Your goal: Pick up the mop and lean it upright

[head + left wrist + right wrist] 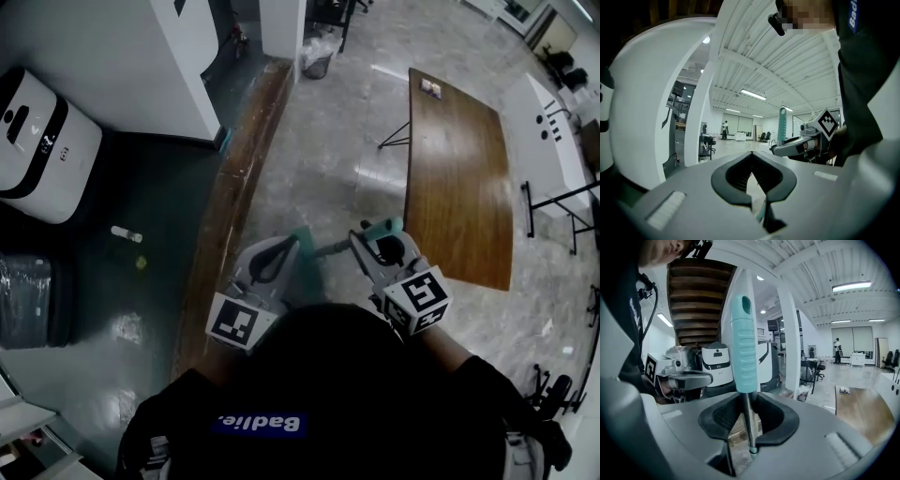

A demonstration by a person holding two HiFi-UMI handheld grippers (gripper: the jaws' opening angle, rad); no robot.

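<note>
Head view: the right gripper [367,246] pinches the mop [384,228] on the bare pole just under its teal grip, held out in front of the person. That smooth metal could slide through the pads, or the low end could swing wide. The mop head is hidden beneath the person. Left gripper view: the left gripper [752,180] has its jaws nearly together, with a teal sliver low in the gap. Pinched or not, I cannot tell. Right gripper view: the pads clamp the pole, and its lower run is cut off.
</note>
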